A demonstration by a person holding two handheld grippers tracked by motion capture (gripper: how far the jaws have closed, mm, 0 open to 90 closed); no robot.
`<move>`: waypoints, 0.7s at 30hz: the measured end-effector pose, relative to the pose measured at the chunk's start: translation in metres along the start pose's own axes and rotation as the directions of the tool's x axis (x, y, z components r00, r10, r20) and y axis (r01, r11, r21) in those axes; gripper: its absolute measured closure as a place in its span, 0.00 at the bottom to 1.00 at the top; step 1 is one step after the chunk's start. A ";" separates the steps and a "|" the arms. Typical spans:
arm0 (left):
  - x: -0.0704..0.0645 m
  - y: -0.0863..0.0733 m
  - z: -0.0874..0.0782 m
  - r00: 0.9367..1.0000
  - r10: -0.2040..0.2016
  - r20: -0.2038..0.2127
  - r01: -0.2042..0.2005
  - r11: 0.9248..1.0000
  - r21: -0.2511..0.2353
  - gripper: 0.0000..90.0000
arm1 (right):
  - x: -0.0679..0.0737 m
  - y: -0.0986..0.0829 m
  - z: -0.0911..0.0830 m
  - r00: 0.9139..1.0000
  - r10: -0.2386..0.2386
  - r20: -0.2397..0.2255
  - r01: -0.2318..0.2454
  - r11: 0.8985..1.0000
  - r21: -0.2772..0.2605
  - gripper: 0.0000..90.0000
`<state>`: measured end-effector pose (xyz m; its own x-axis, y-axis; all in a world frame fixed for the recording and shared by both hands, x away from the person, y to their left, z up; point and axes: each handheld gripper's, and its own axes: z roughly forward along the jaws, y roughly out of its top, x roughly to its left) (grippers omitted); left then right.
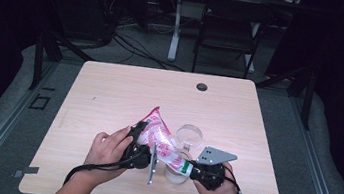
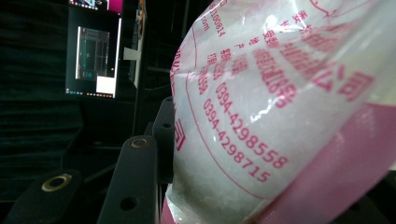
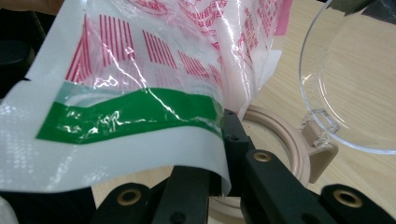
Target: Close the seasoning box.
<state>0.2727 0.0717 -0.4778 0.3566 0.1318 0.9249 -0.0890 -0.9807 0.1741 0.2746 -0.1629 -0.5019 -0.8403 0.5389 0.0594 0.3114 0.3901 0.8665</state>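
A plastic bag (image 1: 158, 136) with pink print and a green stripe, full of white grains, hangs tilted between both grippers near the table's front. My left gripper (image 1: 137, 138) is shut on the bag's (image 2: 280, 102) raised end, and one black jaw presses its side. My right gripper (image 1: 191, 170) is shut on the lower, green-striped edge (image 3: 140, 112), with the jaws pinching the film at the corner (image 3: 225, 135). Right below that edge stands a clear jar (image 1: 176, 173) with a beige rim (image 3: 285, 144). Its clear hinged lid (image 3: 350, 79) is flipped open behind it (image 1: 190, 136).
The light wooden table (image 1: 110, 94) carries a black grommet (image 1: 202, 87) near its far edge. Beyond the table stand a dark folding chair (image 1: 229, 29) and a white desk leg (image 1: 175, 27), with cables on the floor. Black frame posts flank the table.
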 end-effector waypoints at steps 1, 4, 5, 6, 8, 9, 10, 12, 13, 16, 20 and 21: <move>0.000 0.000 0.000 1.000 0.001 0.001 -0.001 1.000 0.001 0.69 | 0.000 0.000 0.000 1.000 0.001 -0.002 -0.001 1.000 -0.001 1.00; 0.000 0.000 0.000 1.000 0.003 0.003 -0.003 1.000 -0.001 0.69 | 0.000 -0.001 0.001 1.000 0.001 -0.002 -0.001 1.000 -0.001 1.00; 0.001 0.000 0.000 1.000 0.007 -0.001 -0.007 1.000 -0.003 0.69 | 0.000 -0.001 0.001 1.000 0.001 -0.003 -0.001 1.000 0.001 1.00; 0.001 0.000 0.000 1.000 0.007 -0.004 -0.007 1.000 -0.002 0.69 | 0.001 -0.001 0.001 1.000 0.001 -0.004 -0.001 1.000 -0.001 1.00; 0.000 0.000 -0.001 1.000 0.006 -0.006 -0.006 1.000 0.001 0.69 | 0.001 -0.001 0.001 1.000 -0.002 -0.004 0.002 1.000 0.002 1.00; 0.000 0.001 -0.001 1.000 0.007 -0.007 -0.007 1.000 0.002 0.69 | 0.001 -0.001 0.001 1.000 -0.001 -0.004 0.001 1.000 0.002 1.00; 0.001 0.001 -0.002 1.000 0.009 -0.009 -0.009 1.000 0.000 0.69 | 0.001 -0.001 0.001 1.000 -0.003 -0.002 0.003 1.000 0.005 1.00; 0.001 0.001 -0.002 1.000 0.011 -0.014 -0.011 1.000 -0.004 0.69 | 0.000 -0.001 0.001 1.000 0.003 -0.003 -0.003 1.000 0.002 1.00; 0.001 0.001 -0.002 1.000 0.010 -0.016 -0.010 1.000 -0.005 0.69 | 0.001 -0.001 0.001 1.000 0.004 -0.002 -0.004 1.000 0.001 1.00; 0.001 0.001 -0.002 1.000 0.015 -0.021 -0.015 1.000 -0.008 0.69 | 0.000 -0.001 0.001 1.000 0.003 -0.001 -0.003 1.000 0.001 1.00; 0.001 0.002 -0.003 0.999 0.023 -0.032 -0.023 1.000 -0.007 0.69 | 0.001 -0.001 0.001 1.000 0.003 0.000 -0.003 1.000 0.000 1.00; 0.001 0.002 -0.003 0.999 0.023 -0.031 -0.023 1.000 -0.005 0.69 | 0.001 -0.001 0.001 1.000 0.002 0.001 -0.002 1.000 0.002 1.00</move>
<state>0.2701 0.0701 -0.4754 0.3257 0.1137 0.9386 -0.1020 -0.9827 0.1545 0.2741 -0.1624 -0.5037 -0.8390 0.5406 0.0609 0.3143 0.3903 0.8654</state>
